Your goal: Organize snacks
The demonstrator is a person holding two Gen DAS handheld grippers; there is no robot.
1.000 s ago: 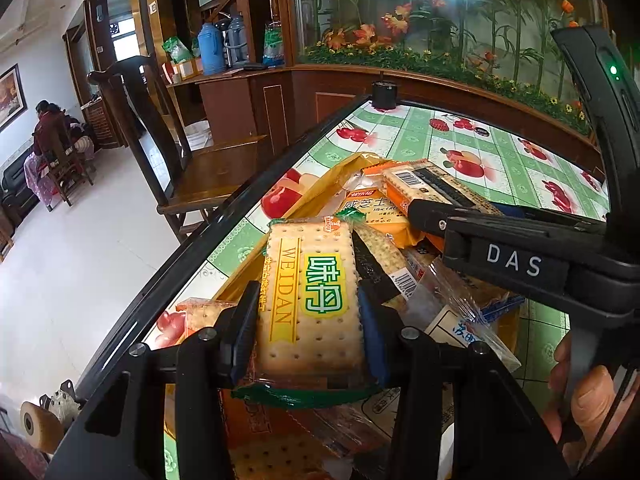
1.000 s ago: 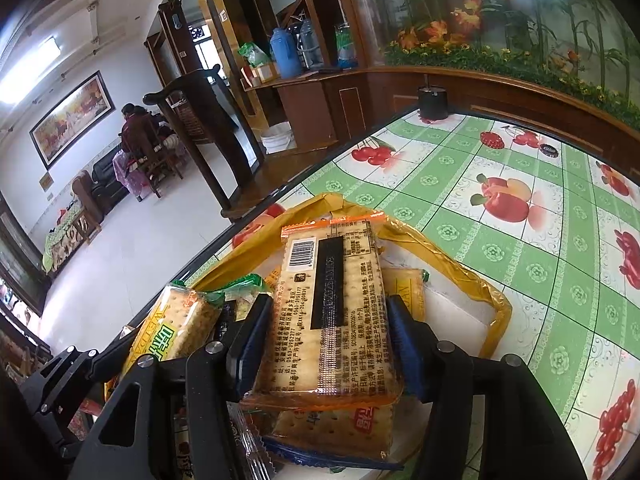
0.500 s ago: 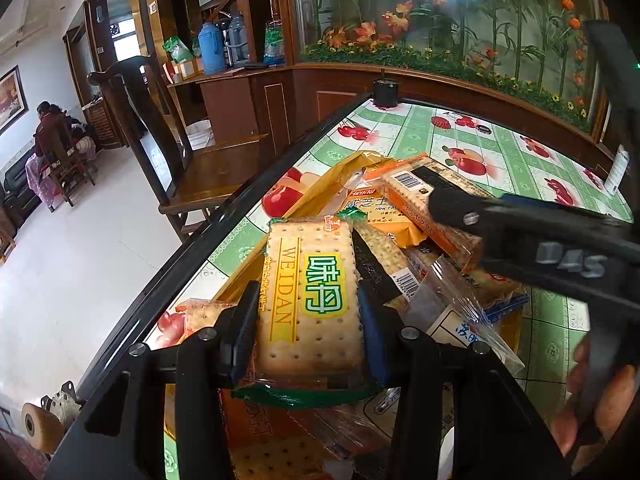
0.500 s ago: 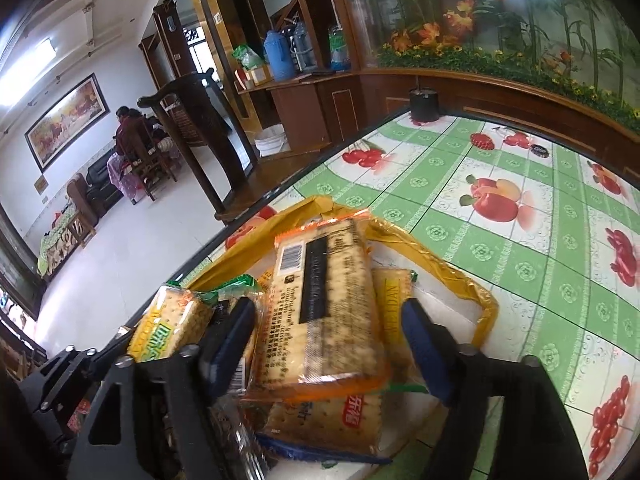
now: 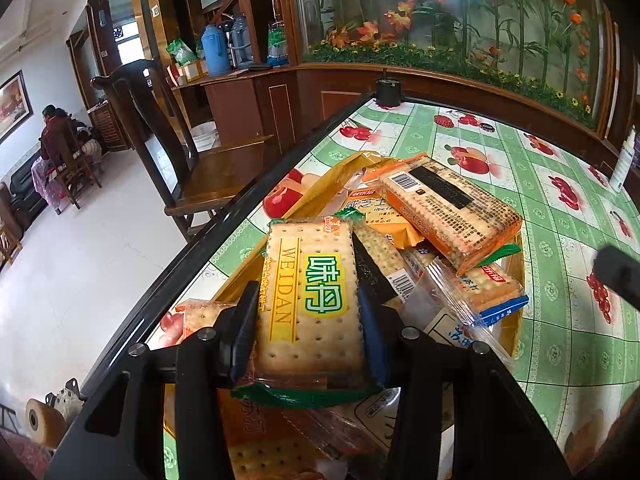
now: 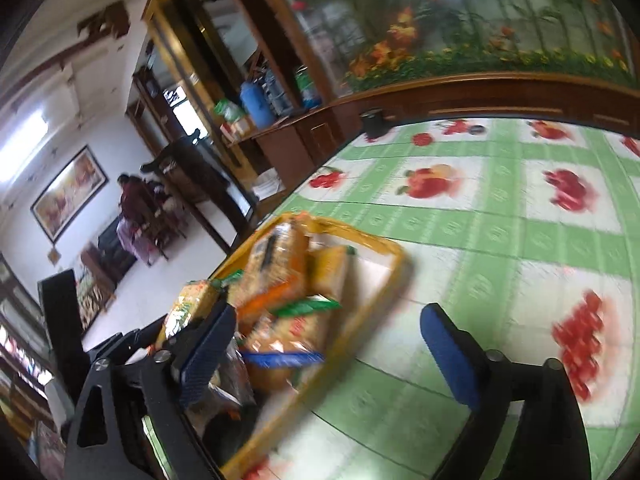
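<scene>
The cracker packets (image 5: 310, 300) are wrapped in glossy clear plastic film that catches the light. The tray (image 5: 316, 188) looks like shiny yellow plastic. The desk (image 5: 560, 312) has a smooth, glossy printed cover. The left hand-held gripper (image 5: 306, 340) is matt black plastic with blue ribbed pads and small metal screws.

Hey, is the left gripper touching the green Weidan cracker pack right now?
Touching. The left wrist view shows the left gripper with both jaws pressed flat against the sides of the Weidan pack, no gap either side.
</scene>
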